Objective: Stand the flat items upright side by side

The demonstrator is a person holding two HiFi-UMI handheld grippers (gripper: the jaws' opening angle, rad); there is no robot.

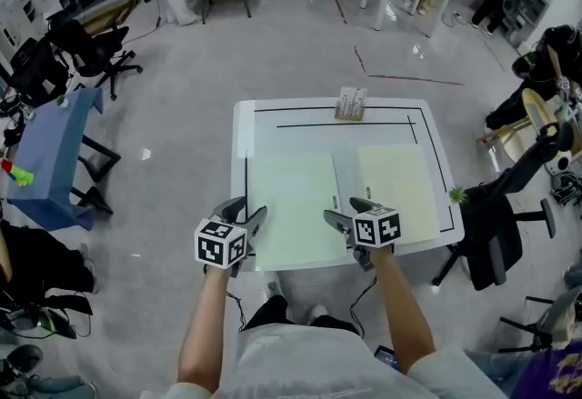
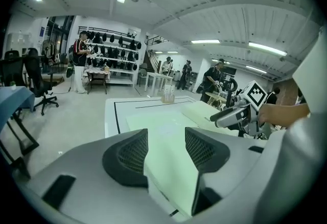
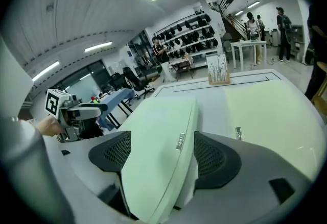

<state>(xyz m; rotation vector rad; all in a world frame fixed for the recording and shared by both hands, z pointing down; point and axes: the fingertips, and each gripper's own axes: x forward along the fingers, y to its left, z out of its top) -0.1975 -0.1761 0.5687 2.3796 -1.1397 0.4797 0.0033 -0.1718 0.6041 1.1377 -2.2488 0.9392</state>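
Both flat items down on the white table (image 1: pixel 241 129), none upright yet
- 2 pale green folders lie side by side inside the black outline, narrow strip of bare table between them
- left folder (image 1: pixel 293 206): flat, near edge at the table's front edge
- right folder (image 1: pixel 398 188): flat, nothing touching it
- small rack (image 1: pixel 351 104) stands at the far edge of the table, well apart from both folders

Left gripper (image 1: pixel 244 214): at the near-left corner of left folder. Jaws roughly half open, the folder's corner sits between the 2 pads. Pads don't look to be pressing on it, so no grip

Right gripper (image 1: pixel 348 211): at the near-right corner of the same folder, on its spine side. Jaws wide apart and straddling the spine, which has a small label on it. Gap visible on the left pad side; right pad is just beside the spine, can't tell if it touches. No clamp

Both grippers point down and forward across the table, each in sight of the other's camera. Person stands at the near edge, arms out over it

Around: blue table (image 1: pixel 50 152) to the left, black office chair (image 1: pixel 496 234) just right of the table
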